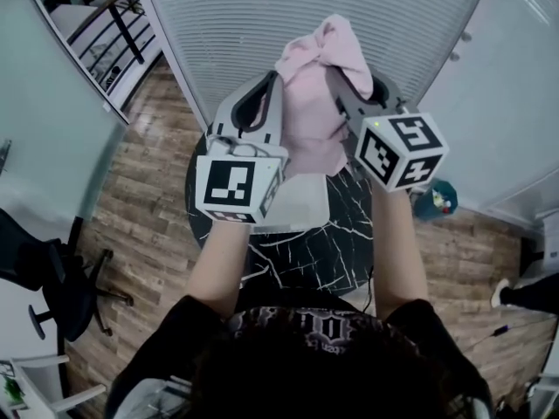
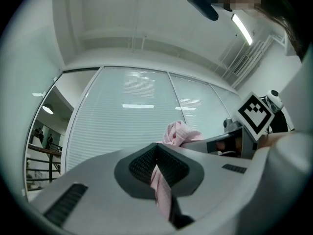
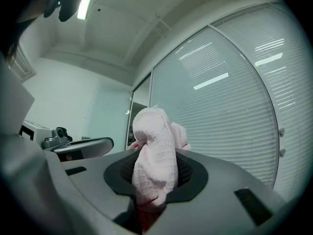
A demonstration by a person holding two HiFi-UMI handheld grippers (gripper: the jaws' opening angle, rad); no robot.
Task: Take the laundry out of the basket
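Up in the air, both tools are clamped on one piece of laundry, a pink cloth (image 1: 314,94) that spans the gap between them. In the left gripper view, the left tool (image 2: 157,153) has its jaws closed on a thin, flattened strip of the cloth (image 2: 181,132). The strip runs down through the ribbed pads, and the rest of the fabric bunches up beyond the tips and to their right. In the right gripper view, the right tool (image 3: 156,168) has its jaws pressed onto a thicker, rolled wad of the same cloth (image 3: 154,151), which bulges up above the pads and hangs a little below them.

Seen from the head view, the left tool (image 1: 272,81) and the right tool (image 1: 336,77) angle in toward each other, tips close together. The cloth rises in a knot past both tips and drapes down between the two bodies. Each tool's marker cube sits nearest the person, whose bare forearms lead down to dark sleeves.

Below the tools lies a dark surface (image 1: 341,247) with pale veining. A white container (image 1: 301,206) sits on it right under the hanging cloth and well apart from it. Slatted blinds (image 1: 218,24) fill the wall ahead of the tips. An office chair (image 1: 65,291) stands on the wooden floor (image 1: 148,208), off to the left tool's side.
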